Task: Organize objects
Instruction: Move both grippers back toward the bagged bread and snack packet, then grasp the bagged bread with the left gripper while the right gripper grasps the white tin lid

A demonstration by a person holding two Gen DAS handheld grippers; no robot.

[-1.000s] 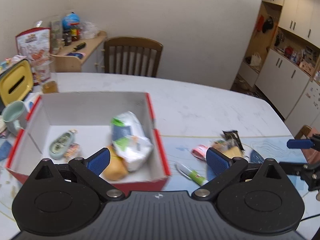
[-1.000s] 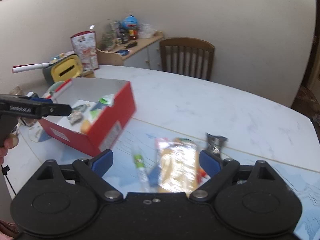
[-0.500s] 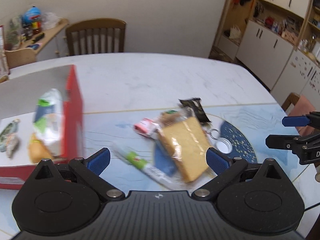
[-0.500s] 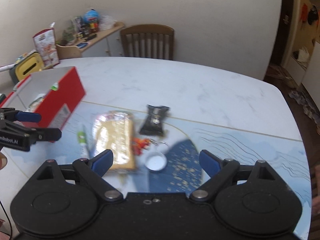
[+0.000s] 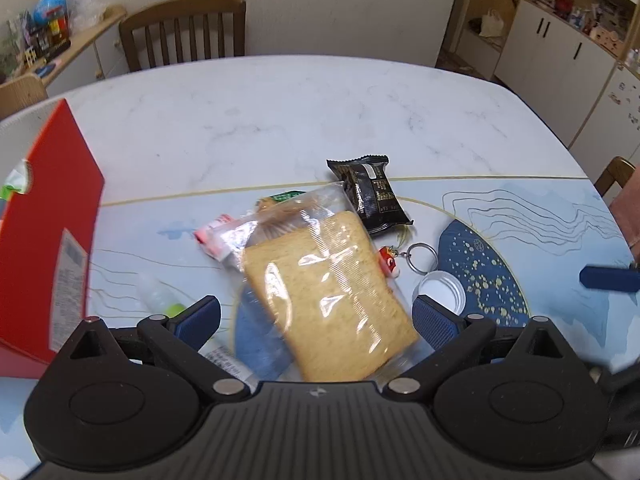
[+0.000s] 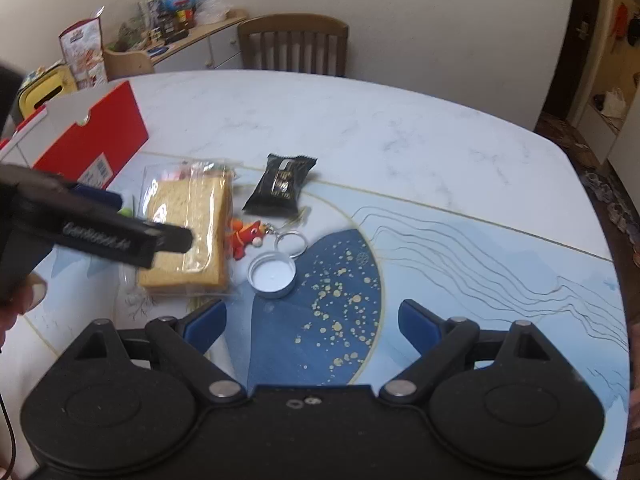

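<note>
A bagged bread slice (image 5: pixel 328 288) lies on the table, also in the right wrist view (image 6: pixel 188 236). My left gripper (image 5: pixel 316 318) is open, its fingers on either side of the bread's near end, just above it. Around the bread lie a black snack packet (image 5: pixel 370 196), a red keychain toy (image 5: pixel 389 265), a round white lid (image 5: pixel 442 294), a pink packet (image 5: pixel 216 236) and a green-capped tube (image 5: pixel 158 298). The red box (image 5: pixel 52 248) stands at the left. My right gripper (image 6: pixel 312 326) is open and empty, over the blue patch near the lid (image 6: pixel 273 278).
A wooden chair (image 5: pixel 184 30) stands behind the table. A side cabinet with clutter (image 5: pixel 48 48) is at the back left. White cupboards (image 5: pixel 560 56) are at the right. The table's far half (image 5: pixel 320 108) is bare marble.
My left gripper has swung right from over the red box to the bread and come closer to it. My right gripper has turned right toward the lid and blue patch.
</note>
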